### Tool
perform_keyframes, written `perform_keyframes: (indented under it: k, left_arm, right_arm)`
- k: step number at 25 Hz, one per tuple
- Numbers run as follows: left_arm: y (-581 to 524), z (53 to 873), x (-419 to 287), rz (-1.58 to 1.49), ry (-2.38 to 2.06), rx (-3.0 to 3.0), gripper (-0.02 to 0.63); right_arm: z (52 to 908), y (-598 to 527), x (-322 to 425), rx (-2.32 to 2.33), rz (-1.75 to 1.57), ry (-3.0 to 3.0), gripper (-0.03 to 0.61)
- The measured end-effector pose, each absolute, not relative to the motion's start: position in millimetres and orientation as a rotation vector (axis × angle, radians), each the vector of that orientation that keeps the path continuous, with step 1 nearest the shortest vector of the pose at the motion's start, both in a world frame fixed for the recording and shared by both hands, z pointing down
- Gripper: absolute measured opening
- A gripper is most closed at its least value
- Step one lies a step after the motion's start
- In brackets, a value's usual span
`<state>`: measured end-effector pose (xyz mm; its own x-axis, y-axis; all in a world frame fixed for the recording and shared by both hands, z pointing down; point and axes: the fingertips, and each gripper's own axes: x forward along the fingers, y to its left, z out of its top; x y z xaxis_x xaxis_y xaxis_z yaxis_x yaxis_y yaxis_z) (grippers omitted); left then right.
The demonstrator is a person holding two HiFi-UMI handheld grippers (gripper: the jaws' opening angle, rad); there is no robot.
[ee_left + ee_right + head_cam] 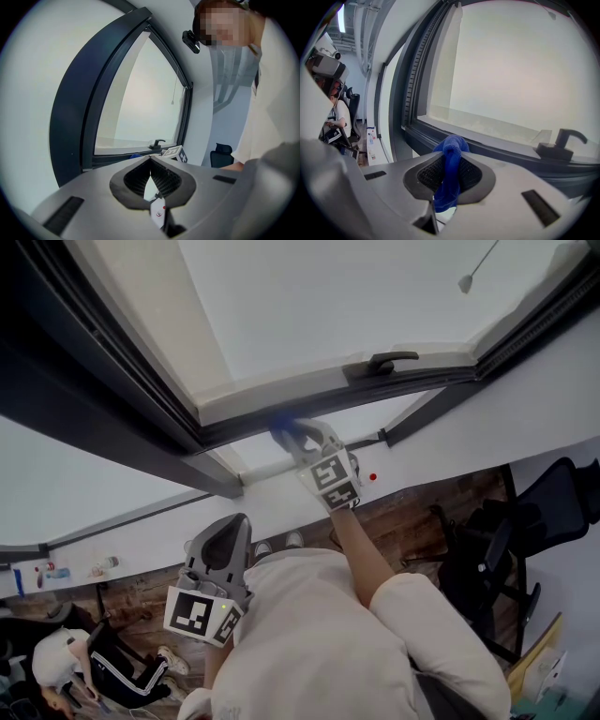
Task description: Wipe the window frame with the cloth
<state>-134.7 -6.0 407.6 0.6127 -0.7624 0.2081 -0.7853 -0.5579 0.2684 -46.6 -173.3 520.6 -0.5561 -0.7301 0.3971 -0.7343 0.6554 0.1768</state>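
Note:
My right gripper [298,435] is shut on a blue cloth [450,168], whose bunched tip [284,432] presses against the dark window frame [281,413] at the bottom rail, left of the black window handle [382,362]. In the right gripper view the cloth pokes out between the jaws toward the frame rail [497,152], with the handle [562,143] to the right. My left gripper [221,545] hangs low by my body, away from the window, jaws shut with nothing between them [151,174]. It looks at the window frame [89,103] from a distance.
A white sill [281,498] runs under the window. A cord pull [466,282] hangs at the upper right. Black office chairs [511,540] stand on the wood floor at right. A seated person [75,667] is at the lower left.

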Motion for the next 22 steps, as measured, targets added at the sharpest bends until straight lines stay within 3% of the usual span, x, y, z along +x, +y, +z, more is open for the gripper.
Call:
perform_keyframes:
  k: [22]
  left_arm:
    - [-4, 408, -114, 0.095, -1.24, 2.529, 0.01]
  right_arm:
    - [520, -190, 29, 1.32, 0.097, -2.363, 0.058]
